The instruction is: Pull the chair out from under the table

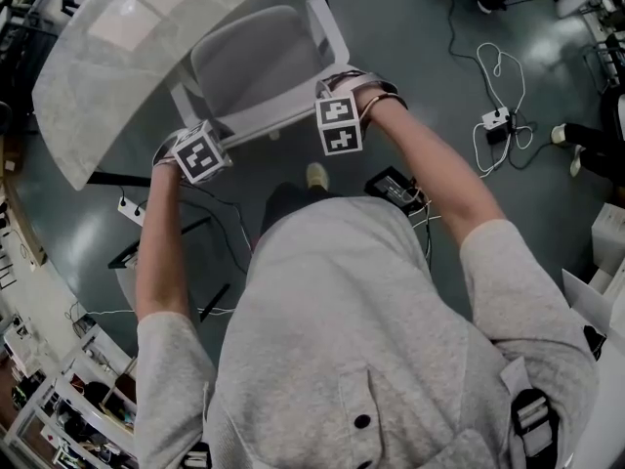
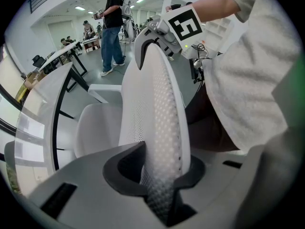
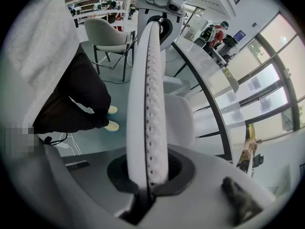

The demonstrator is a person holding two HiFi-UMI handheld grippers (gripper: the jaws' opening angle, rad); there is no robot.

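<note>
Grey floor point(image 1: 420, 76) surrounds the table point(image 1: 78, 115). My head view shows the chair point(image 1: 249, 57) partly under it. Only gripper views show left gripper point(image 2: 159, 173) and right gripper point(image 3: 150, 168) pinching its backrest point(image 2: 162, 104).

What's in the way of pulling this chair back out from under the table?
Nothing separates the grippers from it: the left gripper and right gripper are both clamped on the backrest. Behind the chair are the person's shoe and a black box on the floor.
</note>
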